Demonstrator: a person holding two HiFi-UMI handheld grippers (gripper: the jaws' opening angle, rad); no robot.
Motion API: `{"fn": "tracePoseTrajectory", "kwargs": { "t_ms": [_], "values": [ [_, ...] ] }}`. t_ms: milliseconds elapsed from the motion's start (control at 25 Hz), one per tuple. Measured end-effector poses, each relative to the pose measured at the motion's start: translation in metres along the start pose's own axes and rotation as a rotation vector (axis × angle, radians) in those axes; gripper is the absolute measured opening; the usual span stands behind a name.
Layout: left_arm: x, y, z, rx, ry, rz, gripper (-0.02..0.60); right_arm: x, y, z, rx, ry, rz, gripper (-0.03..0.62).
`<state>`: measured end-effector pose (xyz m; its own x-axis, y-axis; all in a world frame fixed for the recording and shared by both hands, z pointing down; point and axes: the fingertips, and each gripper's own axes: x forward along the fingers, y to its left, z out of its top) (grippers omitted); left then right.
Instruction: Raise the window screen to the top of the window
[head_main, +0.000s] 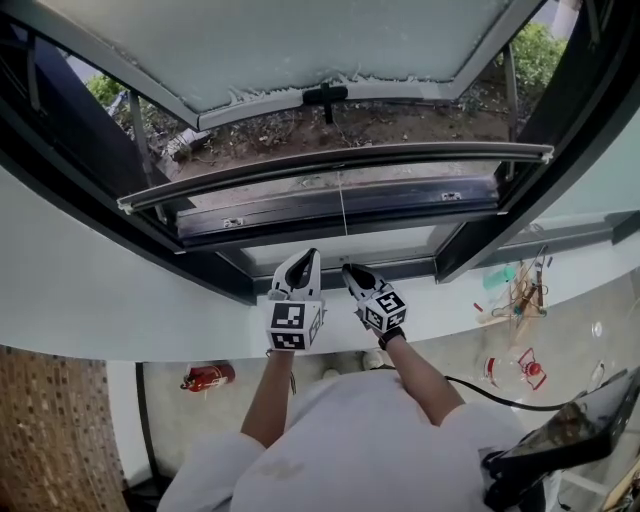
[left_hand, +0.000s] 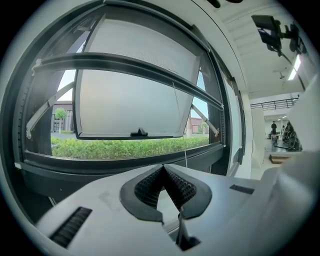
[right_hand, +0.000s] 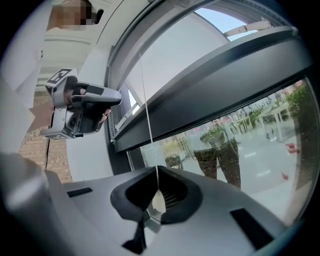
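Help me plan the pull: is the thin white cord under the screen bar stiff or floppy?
Probably limp when slack: the thin white pull cord looks taut running into the shut right claw. So thin, it could slip out.

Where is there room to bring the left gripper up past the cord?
The white ledge is bare to the left of the left gripper. The gap between the screen bar and the lower frame looks open left of the cord. The centre is crowded: the right gripper, jaws shut on the cord, sits beside the left.
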<state>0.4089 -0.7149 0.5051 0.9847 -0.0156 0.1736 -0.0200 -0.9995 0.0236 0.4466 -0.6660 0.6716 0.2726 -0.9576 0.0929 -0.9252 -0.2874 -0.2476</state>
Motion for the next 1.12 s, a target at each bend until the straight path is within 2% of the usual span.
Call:
{"fn": "tracePoseTrajectory", "kwargs": {
  "t_ms": [320,1120],
  "values": [
    [-0.001,-0.006,0.011,-0.025,-0.045,-0.016,0.002,-0.003,-0.003,0.006,-0.007,-0.012,-0.011,0.000],
    [-0.004,-0.018,0.001,-0.035,-0.021,-0.035,0.002,-0.009,0.007,0.033,-0.005,-0.079,-0.016,0.000]
  ]
}}
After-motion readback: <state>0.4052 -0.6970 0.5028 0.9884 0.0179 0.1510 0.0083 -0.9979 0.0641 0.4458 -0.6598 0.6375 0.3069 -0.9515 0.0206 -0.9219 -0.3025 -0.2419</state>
